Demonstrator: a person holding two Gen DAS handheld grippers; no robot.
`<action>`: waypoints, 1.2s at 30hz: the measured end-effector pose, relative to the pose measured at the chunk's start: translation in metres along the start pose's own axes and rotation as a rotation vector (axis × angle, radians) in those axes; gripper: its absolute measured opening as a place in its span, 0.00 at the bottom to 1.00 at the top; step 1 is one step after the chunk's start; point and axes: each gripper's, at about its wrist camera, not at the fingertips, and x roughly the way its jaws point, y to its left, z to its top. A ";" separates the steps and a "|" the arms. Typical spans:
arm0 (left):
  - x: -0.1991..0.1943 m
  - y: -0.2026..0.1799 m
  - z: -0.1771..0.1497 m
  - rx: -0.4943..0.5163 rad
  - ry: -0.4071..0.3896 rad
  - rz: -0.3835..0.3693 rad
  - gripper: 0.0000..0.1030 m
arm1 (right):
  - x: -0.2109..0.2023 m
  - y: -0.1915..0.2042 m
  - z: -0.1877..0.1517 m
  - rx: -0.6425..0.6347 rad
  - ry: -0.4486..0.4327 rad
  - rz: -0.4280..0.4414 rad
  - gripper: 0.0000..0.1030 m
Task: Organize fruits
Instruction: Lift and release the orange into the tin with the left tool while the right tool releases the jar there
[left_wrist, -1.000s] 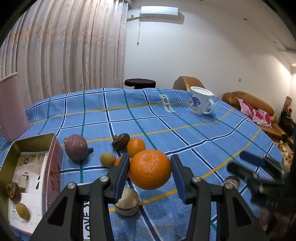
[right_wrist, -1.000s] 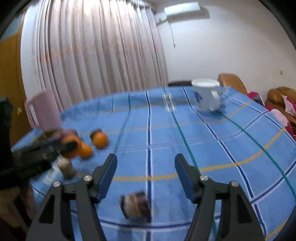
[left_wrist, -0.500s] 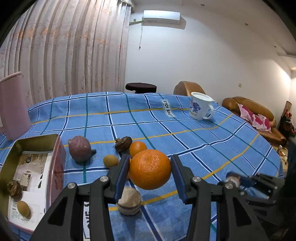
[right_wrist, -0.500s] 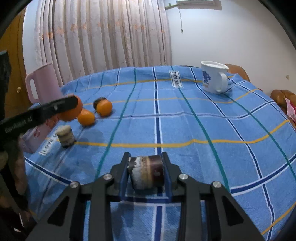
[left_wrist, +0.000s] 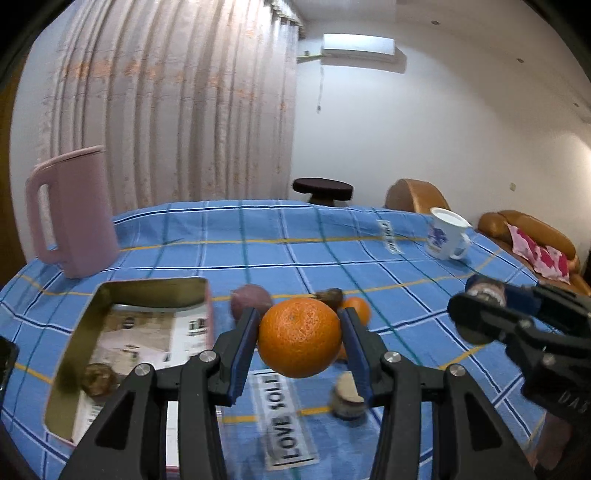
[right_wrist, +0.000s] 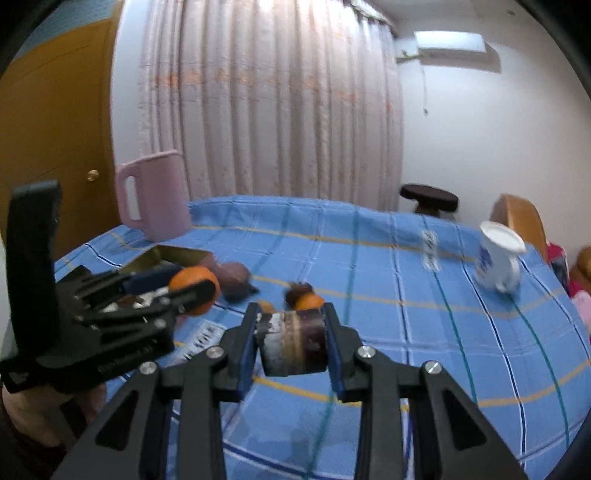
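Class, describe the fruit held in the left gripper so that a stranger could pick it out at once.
Start at the blue checked tablecloth, then find the open tin box on its left side. Just right of the box, the left gripper holds a big orange above the cloth, far larger than the small orange behind it.

Your left gripper (left_wrist: 299, 341) is matt black plastic with blue pads and shiny metal screws; the large orange (left_wrist: 299, 338) it holds has a pitted, slightly glossy peel. Your right gripper (right_wrist: 291, 341) shares that finish, and its brown-and-cream cylinder (right_wrist: 293, 341) looks smooth and faintly shiny. The surface wears a woven blue checked cloth (left_wrist: 258, 254), matt. The open tin (left_wrist: 147, 291) is brassy metal lined with printed paper. The pink jug (left_wrist: 75, 210) looks like smooth matt plastic; the white mug (left_wrist: 445, 234) is glossy.
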 end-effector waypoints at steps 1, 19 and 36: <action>-0.002 0.004 0.000 -0.004 -0.004 0.010 0.47 | 0.002 0.003 0.003 -0.005 -0.007 0.008 0.34; -0.009 0.064 0.003 -0.047 0.000 0.159 0.47 | 0.052 0.058 0.049 -0.066 -0.036 0.152 0.34; -0.014 0.129 -0.015 -0.095 0.045 0.310 0.47 | 0.116 0.123 0.031 -0.134 0.083 0.272 0.34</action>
